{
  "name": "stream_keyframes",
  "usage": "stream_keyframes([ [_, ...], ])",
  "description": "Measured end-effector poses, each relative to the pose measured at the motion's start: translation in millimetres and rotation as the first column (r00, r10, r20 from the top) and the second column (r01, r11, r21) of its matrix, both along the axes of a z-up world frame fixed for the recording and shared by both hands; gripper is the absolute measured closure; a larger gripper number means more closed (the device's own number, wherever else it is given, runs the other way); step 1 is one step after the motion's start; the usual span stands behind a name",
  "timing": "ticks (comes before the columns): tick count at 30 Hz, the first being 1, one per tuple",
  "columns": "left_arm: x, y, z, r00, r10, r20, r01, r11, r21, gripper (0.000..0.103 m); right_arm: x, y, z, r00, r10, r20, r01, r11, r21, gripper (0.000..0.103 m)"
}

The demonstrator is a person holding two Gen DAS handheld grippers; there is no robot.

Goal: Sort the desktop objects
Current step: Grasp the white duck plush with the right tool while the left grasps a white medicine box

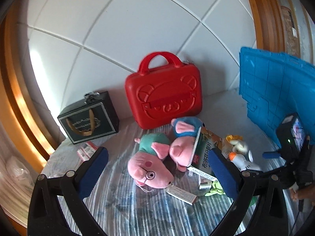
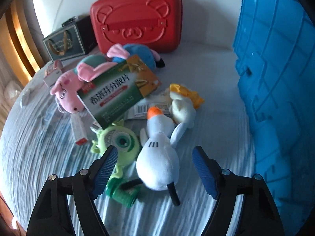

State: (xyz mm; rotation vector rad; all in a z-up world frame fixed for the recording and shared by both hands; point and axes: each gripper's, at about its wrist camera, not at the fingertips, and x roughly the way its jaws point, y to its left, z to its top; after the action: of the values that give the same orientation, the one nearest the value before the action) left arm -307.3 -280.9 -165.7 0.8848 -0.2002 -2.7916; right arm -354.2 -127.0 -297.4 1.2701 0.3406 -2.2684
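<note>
the right gripper (image 2: 154, 166) is hanging spread wide, holding nothing, over the white bird (image 2: 157, 157) lying on the cloth beside the green monster (image 2: 120, 141); i'd drop straight, pinching only the body; the left gripper (image 1: 157, 169) is gaping empty near the pigs (image 1: 153, 163).

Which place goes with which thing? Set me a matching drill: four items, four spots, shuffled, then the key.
Items:
1. red case
2. blue crate
3. white bird plush
4. green medicine box

Places:
A. between the open right gripper's fingers
B. leaning on the pink pig plushes
C. upright against the back wall
D. at the far right edge

Pairs: 1-C, 2-D, 3-A, 4-B
</note>
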Motion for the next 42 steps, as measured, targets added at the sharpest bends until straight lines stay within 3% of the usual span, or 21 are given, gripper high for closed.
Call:
stream_keyframes([
  [5,-52.1,19.6,-60.1,0.98,-0.113,0.164,0.113,0.994,0.008,0.0,-35.6,-3.0,-37.8,0.997,0.003,0.082,-0.005,1.0,0.019,0.028],
  [11,-93.8,29.0,-113.2,0.949,-0.198,0.247,0.17,0.977,0.132,0.0,-44.3,-2.3,-51.5,0.994,0.038,0.099,-0.039,0.999,0.003,0.028],
  [17,-116.1,28.1,-148.9,0.938,-0.208,0.277,0.153,0.966,0.207,0.0,-45.9,3.8,-54.8,0.993,0.054,0.108,-0.052,0.998,-0.024,0.028],
  [18,-119.5,27.2,-151.4,0.937,-0.214,0.275,0.153,0.961,0.228,0.001,-45.5,4.2,-54.7,0.993,0.057,0.107,-0.055,0.998,-0.023,0.028],
  [20,-124.7,27.2,-157.1,0.928,-0.251,0.274,0.169,0.941,0.292,0.016,-44.7,4.9,-53.9,0.993,0.061,0.101,-0.06,0.998,-0.019,0.028],
  [22,-126.2,28.7,-160.8,0.918,-0.276,0.286,0.176,0.928,0.329,0.05,-44.7,4.5,-54.3,0.993,0.065,0.101,-0.065,0.998,-0.011,0.028],
  [23,-125.6,31.0,-160.9,0.913,-0.286,0.291,0.186,0.926,0.328,0.054,-45.0,4.0,-54.1,0.993,0.066,0.099,-0.065,0.998,-0.007,0.028],
  [25,-120.0,35.6,-157.9,0.906,-0.317,0.279,0.22,0.918,0.33,0.08,-45.4,2.5,-51.3,0.994,0.067,0.087,-0.069,0.998,0.01,0.028],
  [28,-112.3,45.8,-156.1,0.898,-0.334,0.286,0.252,0.924,0.289,0.083,-48.3,-4.4,-57.3,0.992,0.076,0.105,-0.078,0.997,0.021,0.032],
  [29,-110.8,47.3,-153.5,0.897,-0.339,0.284,0.257,0.922,0.289,0.084,-49.0,-6.4,-59.7,0.989,0.085,0.121,-0.086,0.996,0.009,0.041],
  [30,-110.1,47.8,-150.7,0.897,-0.341,0.28,0.259,0.921,0.293,0.084,-49.7,-6.4,-61.5,0.986,0.089,0.14,-0.088,0.996,-0.012,0.061],
  [35,-98.7,54.3,-128.7,0.904,-0.347,0.251,0.295,0.929,0.225,0.084,-45.7,9.9,-51.7,0.98,0.092,0.174,-0.074,0.991,-0.109,0.066],
  [42,-67.0,52.7,-87.3,0.915,-0.355,0.19,0.32,0.927,0.194,0.084,0.7,8.4,22.1,0.989,0.146,-0.011,-0.146,0.981,-0.129,0.066],
])
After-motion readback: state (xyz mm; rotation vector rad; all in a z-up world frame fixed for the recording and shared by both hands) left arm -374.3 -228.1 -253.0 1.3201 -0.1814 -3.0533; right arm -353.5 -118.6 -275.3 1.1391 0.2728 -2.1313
